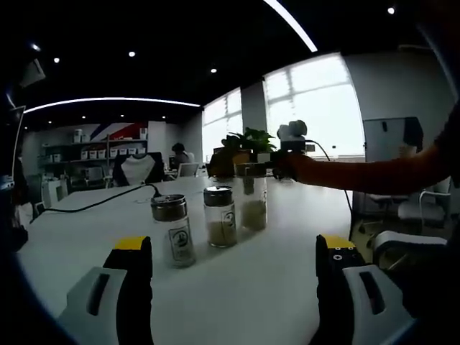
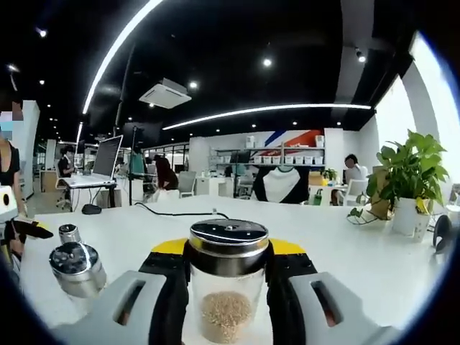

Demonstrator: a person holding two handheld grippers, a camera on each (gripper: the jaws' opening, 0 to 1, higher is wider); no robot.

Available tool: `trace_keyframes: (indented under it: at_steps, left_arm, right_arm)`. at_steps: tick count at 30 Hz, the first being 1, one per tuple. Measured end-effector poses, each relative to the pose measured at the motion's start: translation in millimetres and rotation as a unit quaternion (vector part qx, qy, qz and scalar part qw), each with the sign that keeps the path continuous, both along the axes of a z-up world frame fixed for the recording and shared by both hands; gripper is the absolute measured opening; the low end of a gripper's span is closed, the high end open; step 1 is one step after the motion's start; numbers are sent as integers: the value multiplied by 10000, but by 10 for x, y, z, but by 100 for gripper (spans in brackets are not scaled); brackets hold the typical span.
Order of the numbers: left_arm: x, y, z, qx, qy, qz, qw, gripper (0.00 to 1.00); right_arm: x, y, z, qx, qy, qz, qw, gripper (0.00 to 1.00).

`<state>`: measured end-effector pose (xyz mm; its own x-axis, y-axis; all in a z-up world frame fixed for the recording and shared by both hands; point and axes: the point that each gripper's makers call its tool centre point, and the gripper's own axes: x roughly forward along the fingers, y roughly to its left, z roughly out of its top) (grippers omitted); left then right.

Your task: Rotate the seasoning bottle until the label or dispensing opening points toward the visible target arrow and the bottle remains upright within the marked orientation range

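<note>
Centrally, a white table (image 1: 287,287) spans both views and carries three glass seasoning bottles. On the far side of the table stands a potted plant (image 2: 411,176). In the left gripper view, the left gripper (image 1: 233,269) has its jaws set wide apart with nothing between them, low over the table, well short of the bottles. The right gripper (image 2: 228,269) is clamped on the seasoning bottle (image 2: 228,287), which stands upright on the table, its metal lid level and pale granules in its base. In the left gripper view this held bottle (image 1: 251,194) is the farthest of the row. Beside it stands a second bottle (image 1: 220,215), then a labelled bottle (image 1: 172,230) nearest the camera.
</note>
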<state>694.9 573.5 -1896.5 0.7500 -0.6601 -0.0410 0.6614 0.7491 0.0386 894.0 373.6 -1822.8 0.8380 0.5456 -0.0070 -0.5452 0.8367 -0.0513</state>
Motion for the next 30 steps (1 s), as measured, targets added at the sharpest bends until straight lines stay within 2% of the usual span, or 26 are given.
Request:
trace_keyframes:
  at_steps: [5, 7, 10, 19, 20, 23, 30]
  left_arm:
    - [-10, -23, 29, -26, -132, -28, 9999, 98]
    - [-14, -37, 33, -40, -179, -42, 9998, 98]
    - [-14, -58, 31, -31, -230, -68, 9997, 97]
    - [-28, -121, 8, -32, -220, -169, 9996, 95]
    - [-32, -132, 8, -35, -235, -187, 9995, 94]
    - [-45, -161, -1, -22, -236, -233, 9994, 93]
    - [-74, -197, 29, -112, -268, -319, 9991, 92]
  right_arm:
    - [-219, -51, 102, 143, -138, 24, 9998, 39]
    - [-320, -44, 138, 18, -300, 40, 9995, 39]
    - [-418, -32, 144, -143, -367, 62, 9992, 39]
    - [-756, -40, 162, -242, -523, 96, 9983, 39]
    - [-846, -24, 160, -345, -556, 150, 9977, 39]
    - [-986, -7, 193, -308, -705, 197, 9968, 39]
    - [-1426, 185, 181, -273, -776, 556, 9951, 39]
